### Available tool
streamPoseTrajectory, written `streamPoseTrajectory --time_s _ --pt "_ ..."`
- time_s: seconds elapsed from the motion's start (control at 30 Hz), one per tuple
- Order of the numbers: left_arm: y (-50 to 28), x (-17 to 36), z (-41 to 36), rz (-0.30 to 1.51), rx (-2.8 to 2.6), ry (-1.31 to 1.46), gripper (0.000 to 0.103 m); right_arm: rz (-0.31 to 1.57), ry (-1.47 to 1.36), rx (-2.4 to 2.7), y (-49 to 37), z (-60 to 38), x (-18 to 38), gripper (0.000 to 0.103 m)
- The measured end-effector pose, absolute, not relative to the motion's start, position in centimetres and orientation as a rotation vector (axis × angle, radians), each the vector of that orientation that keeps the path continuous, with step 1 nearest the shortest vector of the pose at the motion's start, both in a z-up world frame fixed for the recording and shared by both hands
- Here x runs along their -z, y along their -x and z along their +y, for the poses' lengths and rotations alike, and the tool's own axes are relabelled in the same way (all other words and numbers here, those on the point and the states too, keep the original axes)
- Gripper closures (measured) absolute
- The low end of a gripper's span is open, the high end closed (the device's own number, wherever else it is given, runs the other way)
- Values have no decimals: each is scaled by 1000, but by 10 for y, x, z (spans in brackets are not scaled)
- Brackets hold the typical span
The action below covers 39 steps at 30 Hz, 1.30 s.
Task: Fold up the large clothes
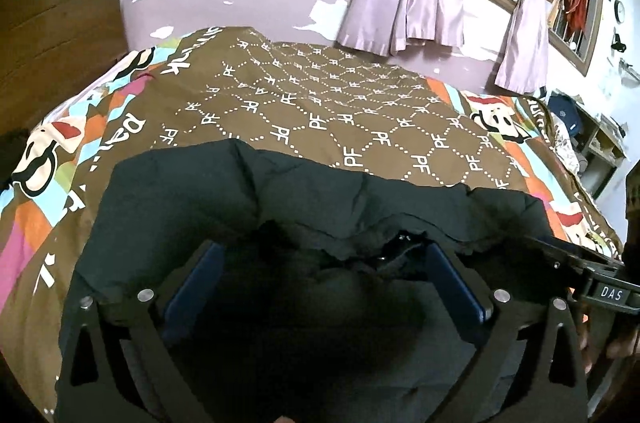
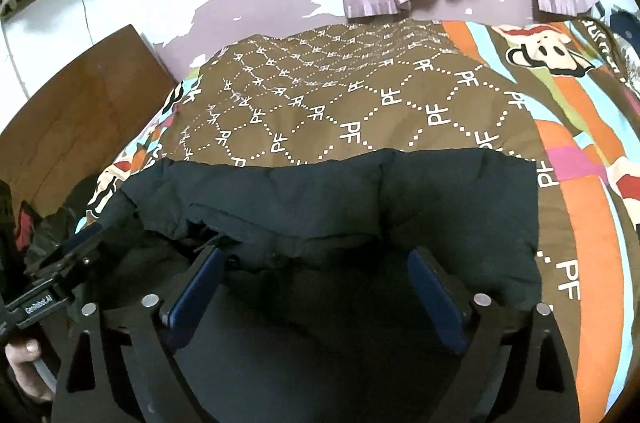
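Observation:
A black padded jacket point(image 1: 320, 199) lies folded on the bed, its far edge running across the brown bedspread point(image 1: 320, 95). My left gripper point(image 1: 322, 251) hovers low over the jacket's near part, open, its blue pads point(image 1: 192, 287) wide apart over the fabric. In the right wrist view the same jacket point(image 2: 340, 191) fills the lower half. My right gripper point(image 2: 316, 255) is also open above it, with blue pads point(image 2: 436, 299) spread wide. The right gripper point(image 1: 580, 259) shows at the left wrist view's right edge. The left gripper point(image 2: 68, 255) shows at the right wrist view's left edge.
The bedspread point(image 2: 360, 95) has a brown PF pattern and cartoon borders. A wooden headboard point(image 1: 56, 23) stands at the left. Lilac curtains point(image 1: 404, 3) hang over a barred window behind the bed. A cluttered shelf point(image 1: 600, 139) sits at the far right. A hand point(image 2: 24, 355) shows bottom left.

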<state>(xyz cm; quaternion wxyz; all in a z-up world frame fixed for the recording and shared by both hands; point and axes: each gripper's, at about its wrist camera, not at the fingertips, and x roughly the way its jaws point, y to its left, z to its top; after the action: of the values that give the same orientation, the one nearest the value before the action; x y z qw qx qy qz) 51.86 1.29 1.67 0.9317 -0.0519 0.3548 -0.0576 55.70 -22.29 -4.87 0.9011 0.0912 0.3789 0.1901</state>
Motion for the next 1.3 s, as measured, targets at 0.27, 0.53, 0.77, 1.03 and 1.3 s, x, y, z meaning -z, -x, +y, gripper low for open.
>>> streamPoseTrajectory --time_s 0.27,0.53,0.77,1.03,1.3 --pt "-498 -26 12 716 125 97 2 774 -194 -383 -538 -227 43 0" --pt "-463 -48 10 697 122 57 2 775 -134 -419 -503 -224 24 0" --pt "-418 -74 9 702 122 62 2 751 -73 -419 -455 -224 -6 0" --pt "-347 -100 0 735 133 42 2 771 -105 -442 -386 -228 -35 0" --pt "-272 -120 -7 717 162 -37 2 800 -104 -480 -317 -226 -55 0"
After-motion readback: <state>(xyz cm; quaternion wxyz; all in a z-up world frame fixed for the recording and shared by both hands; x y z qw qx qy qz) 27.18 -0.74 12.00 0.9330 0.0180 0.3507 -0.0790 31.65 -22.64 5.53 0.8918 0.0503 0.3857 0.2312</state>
